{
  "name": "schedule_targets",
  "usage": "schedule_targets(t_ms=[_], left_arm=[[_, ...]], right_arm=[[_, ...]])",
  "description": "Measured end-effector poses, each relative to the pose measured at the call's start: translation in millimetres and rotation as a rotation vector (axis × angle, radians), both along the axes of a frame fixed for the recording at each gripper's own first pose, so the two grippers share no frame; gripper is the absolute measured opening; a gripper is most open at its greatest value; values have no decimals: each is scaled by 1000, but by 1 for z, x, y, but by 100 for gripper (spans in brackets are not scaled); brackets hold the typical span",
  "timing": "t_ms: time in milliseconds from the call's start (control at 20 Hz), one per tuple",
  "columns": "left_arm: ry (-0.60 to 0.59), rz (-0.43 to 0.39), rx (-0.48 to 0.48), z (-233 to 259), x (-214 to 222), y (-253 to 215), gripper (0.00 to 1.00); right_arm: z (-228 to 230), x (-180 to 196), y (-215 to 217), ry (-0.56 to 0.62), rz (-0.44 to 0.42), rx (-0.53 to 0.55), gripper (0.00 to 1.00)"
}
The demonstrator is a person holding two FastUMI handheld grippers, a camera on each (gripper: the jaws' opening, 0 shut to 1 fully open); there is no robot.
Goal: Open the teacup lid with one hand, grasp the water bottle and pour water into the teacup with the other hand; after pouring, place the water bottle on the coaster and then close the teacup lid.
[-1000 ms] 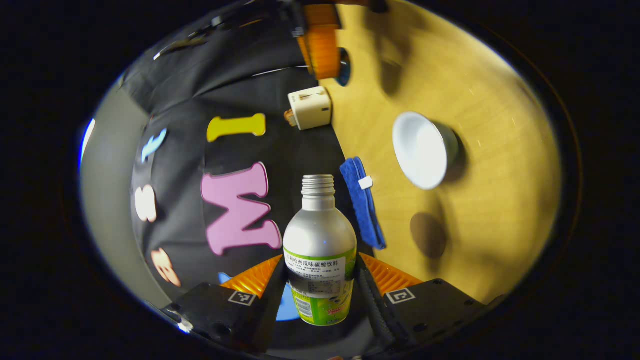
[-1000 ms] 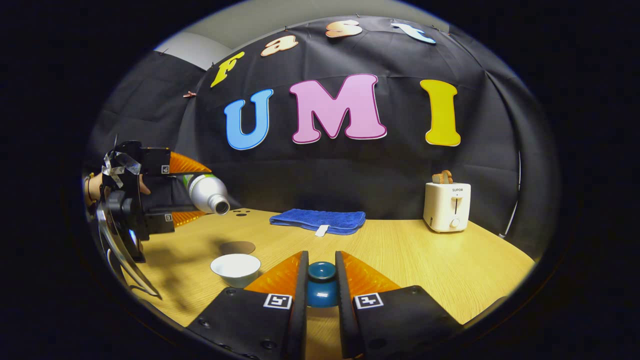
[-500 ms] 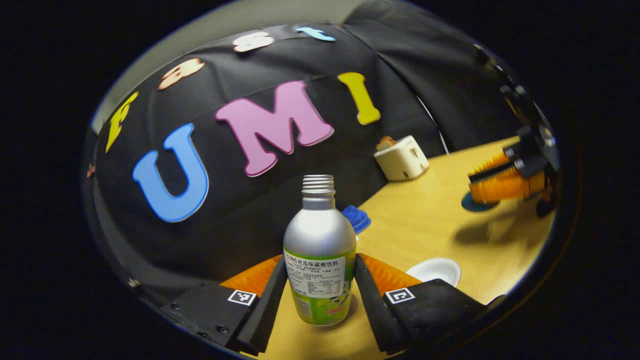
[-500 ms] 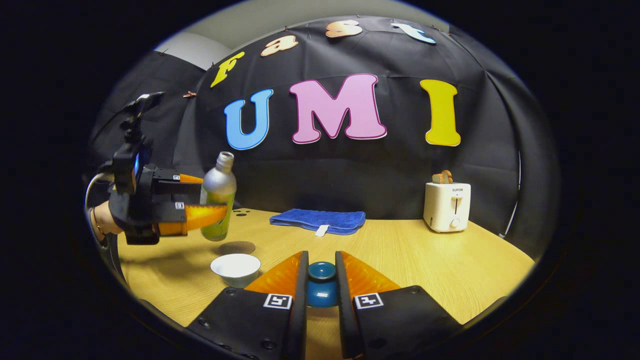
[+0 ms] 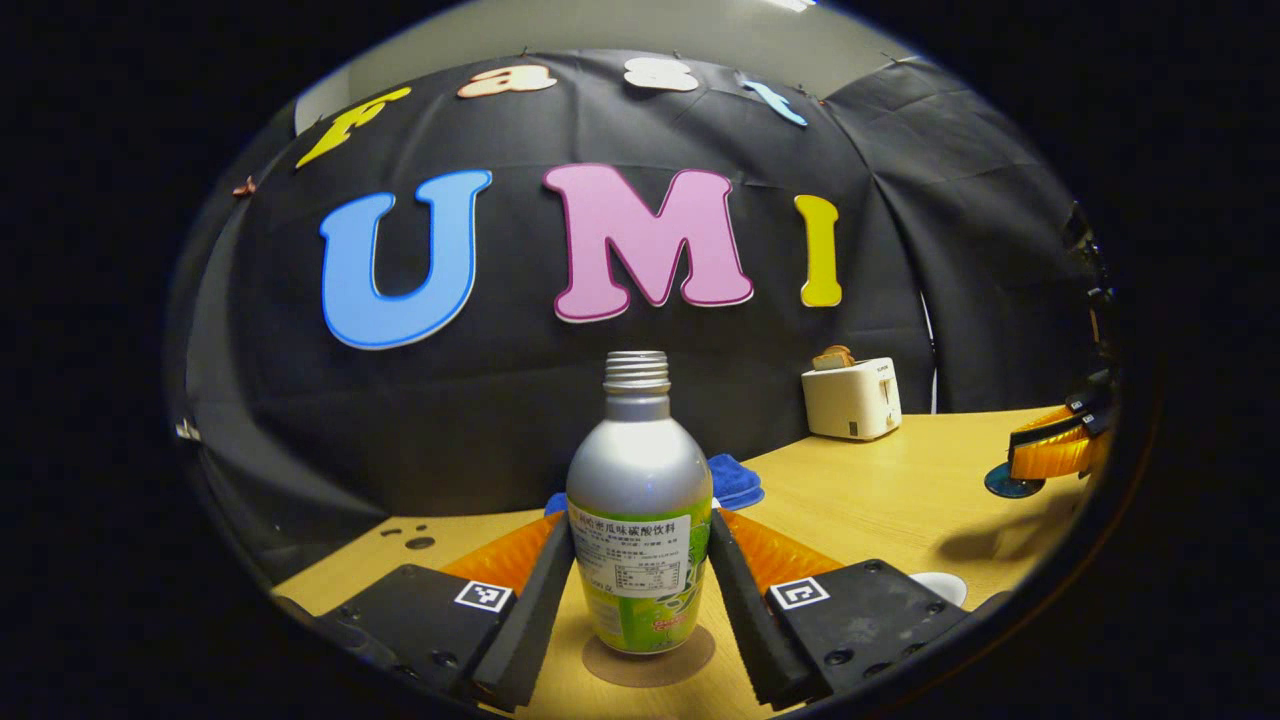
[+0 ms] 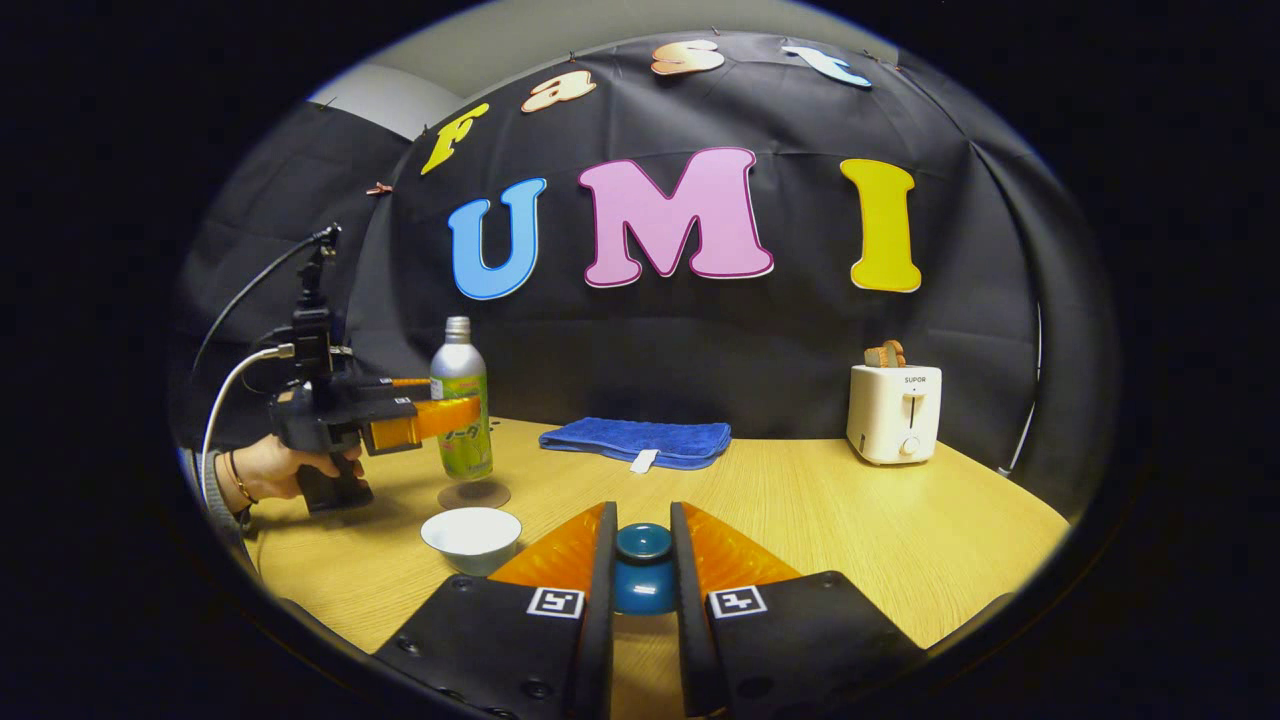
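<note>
A silver bottle (image 5: 640, 470) with a green label and no cap stands upright between the fingers of my left gripper (image 5: 640, 525), which is shut on it. Its base is right over the round brown coaster (image 5: 648, 668); contact is unclear. In the right gripper view the bottle (image 6: 460, 405), coaster (image 6: 474, 494) and left gripper (image 6: 450, 412) sit at the left. The white teacup (image 6: 472, 533) stands uncovered in front of them. My right gripper (image 6: 642, 530) is shut on the blue lid (image 6: 643, 575), held low over the table. The left gripper view has that right gripper (image 5: 1045, 455) and lid (image 5: 1005, 485) at far right.
A folded blue towel (image 6: 638, 441) lies at the back of the wooden table (image 6: 850, 520), and a white toaster (image 6: 893, 410) stands at the back right. A hand (image 6: 285, 468) holds the left gripper at the table's left edge.
The left gripper has swung the bottle from tipped over the teacup back to upright and lowered it left onto the coaster's spot. The right gripper with the lid has not moved.
</note>
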State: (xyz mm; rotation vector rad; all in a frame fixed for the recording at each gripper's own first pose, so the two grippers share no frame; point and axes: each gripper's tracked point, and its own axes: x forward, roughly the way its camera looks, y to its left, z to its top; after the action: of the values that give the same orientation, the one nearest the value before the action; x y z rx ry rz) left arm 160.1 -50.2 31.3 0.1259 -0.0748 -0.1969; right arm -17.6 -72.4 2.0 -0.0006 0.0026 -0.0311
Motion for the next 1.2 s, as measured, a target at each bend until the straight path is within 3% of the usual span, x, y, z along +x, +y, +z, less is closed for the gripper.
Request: schedule_targets(t_ms=[450,600,650,750,950,1200], left_arm=[[62,40,-46,-30,7,15,79],[48,66,-46,-22,6,18,86],[40,69,-47,-18,4,19,94],[43,64,-41,-16,-3,17,95],[67,104,-44,-19,-29,29,96],[42,150,-130,-26,-88,44,97]], right_arm=[[0,1,-1,-1,-4,0,30],[0,1,-1,-1,-4,0,30],[0,1,-1,-1,-4,0,30],[0,0,-1,-1,-4,0,30],[0,0,4,-2,18,2,31],[-1,2,31,-1,84,3,30]])
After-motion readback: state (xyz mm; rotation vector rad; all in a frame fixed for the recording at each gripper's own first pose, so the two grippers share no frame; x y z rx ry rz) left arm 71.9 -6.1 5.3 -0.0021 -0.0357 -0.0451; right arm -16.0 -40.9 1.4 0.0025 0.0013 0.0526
